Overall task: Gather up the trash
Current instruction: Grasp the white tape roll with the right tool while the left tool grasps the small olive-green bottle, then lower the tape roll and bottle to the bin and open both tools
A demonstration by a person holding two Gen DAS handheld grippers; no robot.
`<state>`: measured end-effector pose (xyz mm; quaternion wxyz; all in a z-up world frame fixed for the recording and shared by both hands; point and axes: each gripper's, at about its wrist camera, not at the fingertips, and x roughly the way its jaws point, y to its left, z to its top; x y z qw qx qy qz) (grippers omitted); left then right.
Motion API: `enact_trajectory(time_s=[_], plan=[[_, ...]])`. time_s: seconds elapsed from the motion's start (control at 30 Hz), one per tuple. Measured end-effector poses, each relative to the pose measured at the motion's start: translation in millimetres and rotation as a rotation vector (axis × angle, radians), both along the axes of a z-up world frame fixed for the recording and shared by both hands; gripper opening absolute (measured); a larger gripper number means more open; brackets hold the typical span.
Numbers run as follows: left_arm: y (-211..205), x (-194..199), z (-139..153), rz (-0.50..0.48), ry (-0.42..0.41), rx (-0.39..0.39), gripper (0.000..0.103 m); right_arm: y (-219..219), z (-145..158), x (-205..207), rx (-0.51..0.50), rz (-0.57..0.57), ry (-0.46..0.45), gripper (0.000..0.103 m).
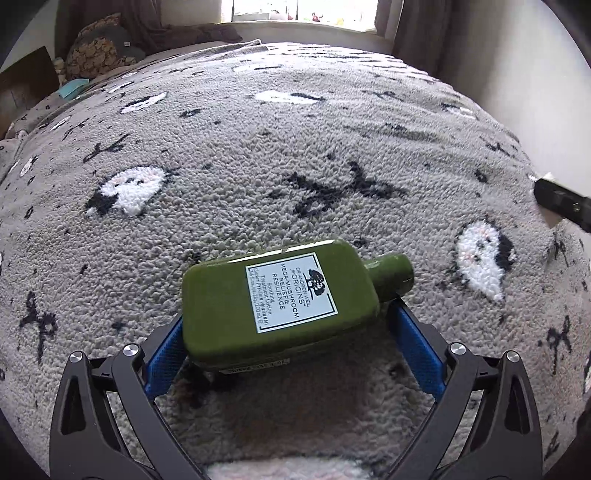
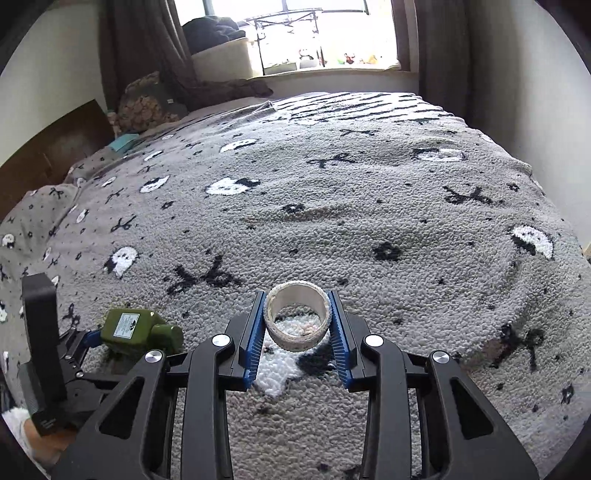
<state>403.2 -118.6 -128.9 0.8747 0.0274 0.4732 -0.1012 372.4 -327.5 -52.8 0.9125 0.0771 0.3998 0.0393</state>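
The left gripper (image 1: 284,332) holds a green bottle (image 1: 280,302) between its blue pads, the bottle lying sideways just above the grey blanket (image 1: 258,166), cap closed, contents not visible. The right gripper (image 2: 297,328) is closed on an empty roll of tape (image 2: 298,319), also lifted over the blanket. Beyond both, the blanket is bare up to the pillows (image 2: 147,103), the window (image 2: 325,33) and the right bed edge beside the wall (image 2: 535,92).
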Motion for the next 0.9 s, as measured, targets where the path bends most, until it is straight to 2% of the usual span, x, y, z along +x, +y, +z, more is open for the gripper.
enact_trajectory(time_s=[0.07, 0.13, 0.17, 0.53, 0.77, 0.9], plan=[[-1.7, 1.3, -0.9, -0.001, -0.006, 0.006, 0.095, -2.9, 0.6, -3.2, 0.002, 0.0, -0.003, 0.034], [-1.5, 1.3, 1.1, 0.004, -0.016, 0.005, 0.089, -4.5, -0.1, -6.7, 0.002, 0.003, -0.001, 0.034], [-1.3, 1.3, 2.1, 0.005, -0.022, 0.006, 0.082, -4.9, -0.9, -8.8, 0.002, 0.007, 0.004, 0.034], [5.9, -17.8, 11.9, -0.027, -0.056, 0.007, 0.082, -1.5, 2.6, -38.8, -0.004, 0.048, -0.01, 0.034], [23.8, -81.6, 42.7, -0.086, -0.117, 0.013, 0.082, 11.8, 13.9, -98.5, -0.006, 0.093, -0.051, 0.034], [36.1, -140.3, 57.4, -0.121, -0.13, 0.034, 0.082, 27.5, 19.7, -146.1, -0.029, 0.115, -0.069, 0.034]])
